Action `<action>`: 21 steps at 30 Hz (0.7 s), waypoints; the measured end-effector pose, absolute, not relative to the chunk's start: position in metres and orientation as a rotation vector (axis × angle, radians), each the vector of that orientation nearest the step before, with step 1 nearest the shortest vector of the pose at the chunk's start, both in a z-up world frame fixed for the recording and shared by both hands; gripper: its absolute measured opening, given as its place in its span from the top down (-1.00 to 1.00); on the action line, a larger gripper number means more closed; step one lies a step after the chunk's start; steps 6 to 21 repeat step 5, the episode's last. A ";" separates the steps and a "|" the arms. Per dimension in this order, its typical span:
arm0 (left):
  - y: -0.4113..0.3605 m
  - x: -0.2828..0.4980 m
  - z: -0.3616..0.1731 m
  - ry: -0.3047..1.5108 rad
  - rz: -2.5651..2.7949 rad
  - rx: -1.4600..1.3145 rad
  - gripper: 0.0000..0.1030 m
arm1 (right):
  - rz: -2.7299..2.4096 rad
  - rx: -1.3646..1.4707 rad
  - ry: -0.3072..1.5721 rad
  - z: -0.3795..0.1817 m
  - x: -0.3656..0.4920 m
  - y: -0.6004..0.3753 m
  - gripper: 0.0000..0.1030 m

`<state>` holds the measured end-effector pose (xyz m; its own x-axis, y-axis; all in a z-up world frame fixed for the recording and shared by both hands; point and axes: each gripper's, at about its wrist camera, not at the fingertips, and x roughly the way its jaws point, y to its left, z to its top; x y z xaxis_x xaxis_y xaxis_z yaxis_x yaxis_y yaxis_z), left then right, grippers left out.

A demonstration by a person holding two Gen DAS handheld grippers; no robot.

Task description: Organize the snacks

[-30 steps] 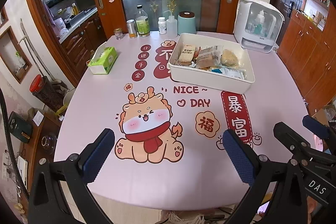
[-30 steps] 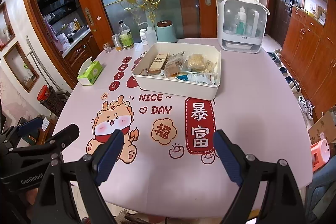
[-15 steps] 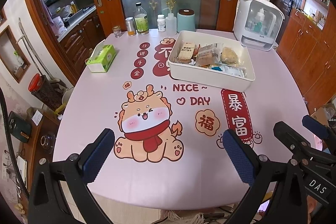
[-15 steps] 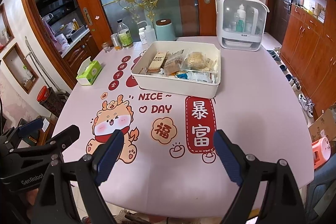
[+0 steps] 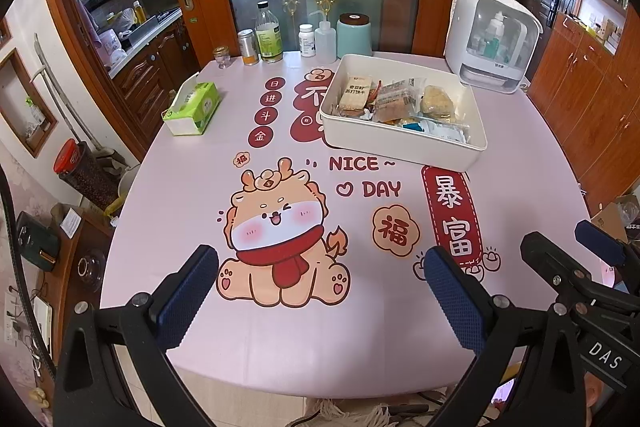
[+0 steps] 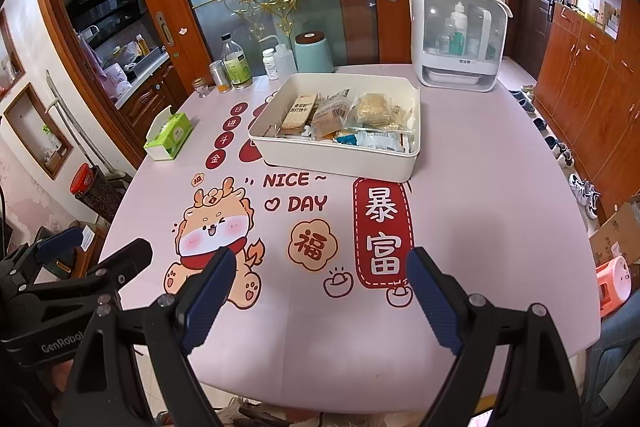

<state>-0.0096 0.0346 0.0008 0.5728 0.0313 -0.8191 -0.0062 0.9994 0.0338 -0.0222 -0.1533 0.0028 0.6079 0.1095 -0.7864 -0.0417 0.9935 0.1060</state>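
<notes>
right now both tools sit at the bottom of their frames above the pink table (image 5: 520, 155). the left gripper (image 5: 320, 297) has its blue pads spread wide with nothing between them, and the right gripper (image 6: 318, 301) is spread the same way, empty. the white tray (image 6: 332, 159) sits upper centre of the right view, well apart from both, with the wrapped snacks (image 6: 344, 117) piled inside it. a green tissue box (image 5: 194, 107) lies at the left.
</notes>
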 end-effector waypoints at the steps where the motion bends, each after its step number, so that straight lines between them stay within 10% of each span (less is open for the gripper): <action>1: 0.035 -0.010 0.001 0.962 0.022 0.027 -0.98 | 0.087 0.079 0.914 0.003 -0.022 -0.153 -0.70; 21: 0.036 -0.009 0.001 0.963 0.021 0.030 -0.98 | 0.087 0.079 0.914 0.004 -0.020 -0.154 -0.70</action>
